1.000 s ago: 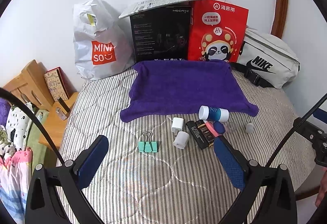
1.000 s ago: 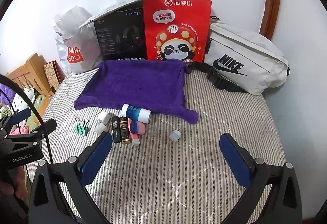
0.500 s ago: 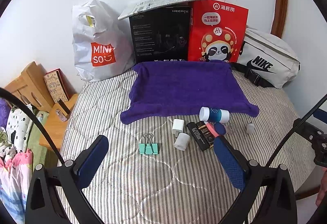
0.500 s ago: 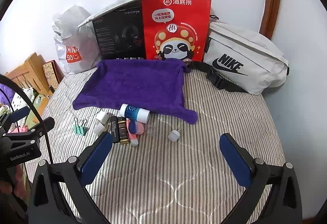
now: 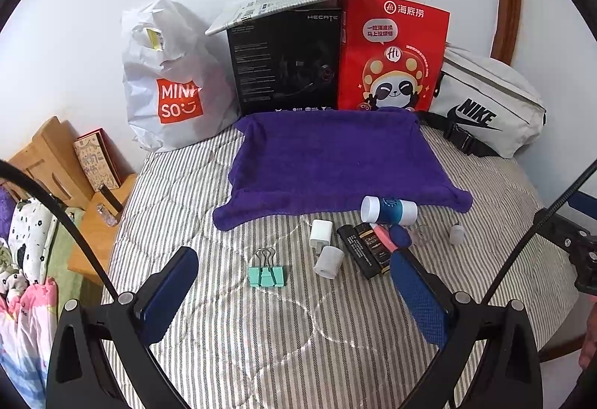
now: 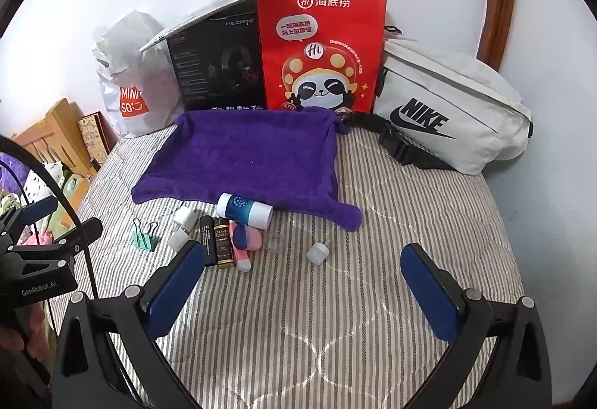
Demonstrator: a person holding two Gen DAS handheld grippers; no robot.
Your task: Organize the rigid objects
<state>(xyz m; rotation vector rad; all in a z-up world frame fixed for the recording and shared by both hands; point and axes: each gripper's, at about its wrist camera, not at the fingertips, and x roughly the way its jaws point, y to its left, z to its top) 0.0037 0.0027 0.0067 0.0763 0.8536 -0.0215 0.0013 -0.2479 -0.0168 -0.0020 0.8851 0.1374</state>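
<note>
Left gripper (image 5: 294,282) hangs over the striped mattress (image 5: 261,353), fingers wide apart and empty; the green binder clip (image 5: 266,274) lies between and just ahead of them. Right gripper (image 6: 302,278) likewise spread, holding nothing. The small items, including a blue-white bottle (image 6: 244,208), lie ahead beside the purple cloth (image 6: 246,159).

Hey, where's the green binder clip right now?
The green binder clip lies on the striped mattress, leftmost of the small items, just left of the white charger plugs, in front of the purple towel.
</note>
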